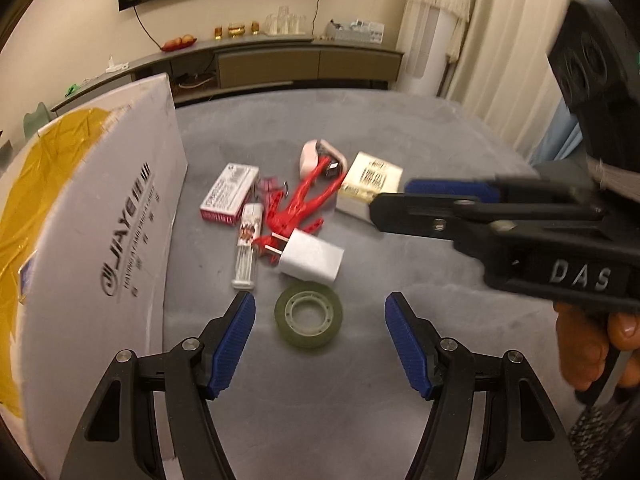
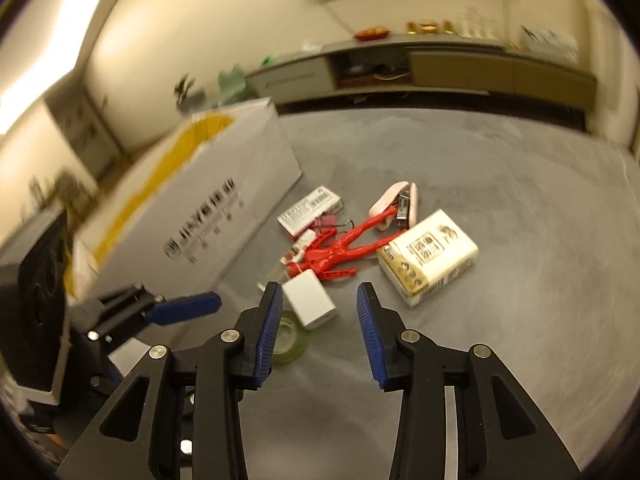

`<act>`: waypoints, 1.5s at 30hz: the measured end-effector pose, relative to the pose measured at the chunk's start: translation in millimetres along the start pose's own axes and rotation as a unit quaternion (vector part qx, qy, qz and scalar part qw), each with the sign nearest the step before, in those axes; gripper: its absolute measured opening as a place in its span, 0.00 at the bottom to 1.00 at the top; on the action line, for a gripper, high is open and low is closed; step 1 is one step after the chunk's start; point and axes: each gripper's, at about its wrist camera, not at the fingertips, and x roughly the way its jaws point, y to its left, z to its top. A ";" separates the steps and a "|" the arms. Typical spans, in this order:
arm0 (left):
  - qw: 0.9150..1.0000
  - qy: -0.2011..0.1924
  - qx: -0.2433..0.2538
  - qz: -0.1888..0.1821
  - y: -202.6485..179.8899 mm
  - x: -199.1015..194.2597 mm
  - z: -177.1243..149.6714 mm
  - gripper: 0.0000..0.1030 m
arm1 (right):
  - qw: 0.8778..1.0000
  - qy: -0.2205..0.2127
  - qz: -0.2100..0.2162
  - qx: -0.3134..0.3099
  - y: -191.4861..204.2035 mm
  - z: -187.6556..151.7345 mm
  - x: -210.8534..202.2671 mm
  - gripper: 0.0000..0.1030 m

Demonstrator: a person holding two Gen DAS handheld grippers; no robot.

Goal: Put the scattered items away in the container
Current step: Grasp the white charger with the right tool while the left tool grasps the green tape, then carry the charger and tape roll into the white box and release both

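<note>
1. The box (image 1: 100, 240) is cut off by the left and bottom edges of the left wrist view; its inside shows only as yellow lining, contents hidden.
2. In the right wrist view, motion blur makes the box print unreadable.
3. The right gripper (image 1: 394, 200) hides a corner of the cream pack (image 1: 370, 182) in the left wrist view; its own body is blurred.
4. The tape roll (image 2: 290, 342) sits half behind a finger (image 2: 266, 336) and the charger (image 2: 310, 304) in the right wrist view.
5. The pink clip (image 1: 269, 187) is mostly covered by the red figure (image 1: 304, 204).
6. The small items on the sideboard (image 1: 280, 46) are too small to identify.
</note>
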 end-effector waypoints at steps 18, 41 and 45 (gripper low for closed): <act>1.000 0.000 -0.008 -0.004 22.7 46.2 -8.8 0.67 | 0.994 0.093 -0.015 -0.061 -1.5 -4.6 78.3 0.32; 1.000 -0.022 -0.020 0.004 16.0 11.0 -1.5 0.47 | 0.998 0.047 -0.007 0.030 -12.5 -16.4 21.4 0.31; 0.999 -0.036 -0.023 0.003 16.4 2.9 4.4 0.47 | 0.999 0.035 -0.009 0.035 -7.5 -18.2 13.4 0.31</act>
